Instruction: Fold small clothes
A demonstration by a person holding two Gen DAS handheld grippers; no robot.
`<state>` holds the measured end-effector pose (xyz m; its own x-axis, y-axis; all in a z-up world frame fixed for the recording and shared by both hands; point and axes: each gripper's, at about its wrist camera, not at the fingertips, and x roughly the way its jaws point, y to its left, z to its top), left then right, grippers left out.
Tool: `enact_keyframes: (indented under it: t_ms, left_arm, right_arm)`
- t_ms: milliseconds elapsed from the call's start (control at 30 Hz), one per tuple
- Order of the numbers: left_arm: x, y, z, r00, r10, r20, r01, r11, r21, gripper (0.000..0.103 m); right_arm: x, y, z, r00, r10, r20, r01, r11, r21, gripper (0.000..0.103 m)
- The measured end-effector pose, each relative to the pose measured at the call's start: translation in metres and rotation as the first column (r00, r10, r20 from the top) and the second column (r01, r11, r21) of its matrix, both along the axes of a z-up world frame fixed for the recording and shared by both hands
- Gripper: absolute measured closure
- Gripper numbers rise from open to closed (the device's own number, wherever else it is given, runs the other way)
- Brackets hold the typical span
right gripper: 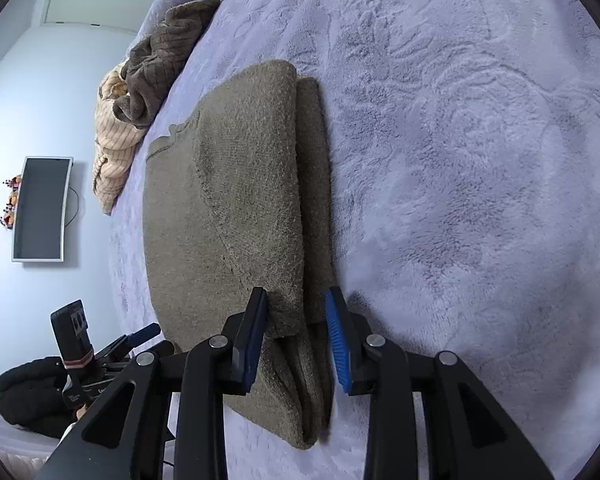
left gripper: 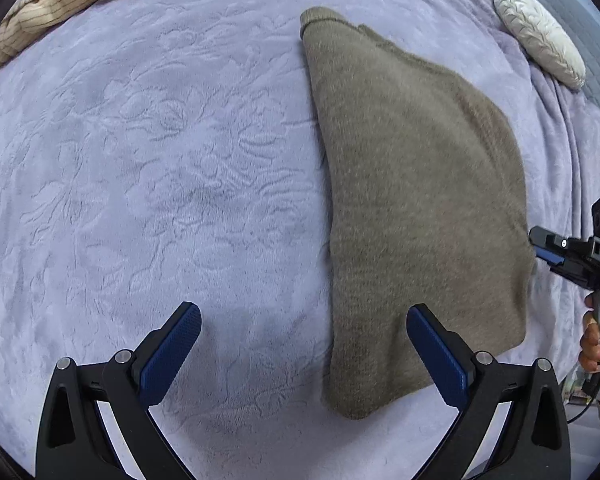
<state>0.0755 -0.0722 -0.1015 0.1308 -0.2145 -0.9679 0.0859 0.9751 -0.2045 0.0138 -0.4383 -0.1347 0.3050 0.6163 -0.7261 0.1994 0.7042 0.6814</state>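
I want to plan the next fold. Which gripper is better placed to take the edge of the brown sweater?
Right. The right gripper straddles the brown sweater's folded edge, while the left gripper hangs wide open, mostly over the blanket.

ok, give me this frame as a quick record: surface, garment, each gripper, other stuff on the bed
surface: lavender embossed blanket on a bed
garment: olive-brown sweater, folded lengthwise, lying flat
left gripper: open, nothing between the jaws, hovering at the sweater's near edge
right gripper: jaws partly open, straddling the sweater's folded edge, pads not clearly pressing on it
other: pile of unfolded clothes at the bed's far edge; white pillow
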Motion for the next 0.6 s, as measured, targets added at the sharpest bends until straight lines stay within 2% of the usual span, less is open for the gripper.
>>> enact_keyframes:
  t_ms: [33, 67, 100, 167, 267, 333, 467, 600]
  left_arm:
    - [0.007, 0.003, 0.001, 1.000, 0.015, 0.001, -0.015, 0.999, -0.041, 0.000]
    - [0.013, 0.005, 0.001, 1.000, 0.027, -0.002, -0.027, 0.997, -0.073, 0.000]
    - [0.022, 0.007, 0.001, 0.999, 0.041, -0.006, -0.041, 0.992, -0.117, 0.000]
    - [0.039, 0.007, -0.003, 0.999, 0.037, -0.025, -0.041, 0.984, -0.176, 0.000]
    - [0.052, -0.009, -0.017, 0.997, 0.009, -0.073, -0.027, 0.965, -0.260, 0.000]
    - [0.060, -0.023, -0.025, 0.995, -0.026, -0.099, -0.006, 0.950, -0.314, 0.000]
    - [0.052, -0.050, -0.035, 0.990, -0.089, -0.107, 0.049, 0.944, -0.327, 0.000]
    - [0.055, -0.064, -0.040, 0.990, -0.106, -0.097, 0.070, 0.945, -0.320, 0.000]
  right_arm:
    - [0.000, -0.003, 0.003, 1.000, -0.003, 0.012, 0.002, 1.000, 0.008, 0.069]
    - [0.000, -0.006, 0.005, 1.000, -0.006, 0.022, 0.005, 1.000, 0.017, 0.064]
    - [0.001, -0.010, 0.007, 0.999, -0.010, 0.038, 0.009, 0.999, 0.040, 0.052]
    - [0.003, -0.015, 0.010, 0.998, -0.024, 0.059, 0.019, 0.997, 0.081, 0.044]
    - [0.013, -0.020, 0.009, 0.997, -0.008, 0.078, -0.003, 0.990, 0.142, 0.044]
    - [0.022, -0.018, 0.002, 0.998, 0.016, 0.061, -0.024, 0.990, 0.139, 0.044]
    - [0.038, -0.014, -0.017, 0.999, 0.051, 0.017, -0.053, 0.990, 0.127, 0.044]
    - [0.050, -0.008, -0.030, 0.996, 0.091, 0.004, -0.091, 0.989, 0.120, 0.044]
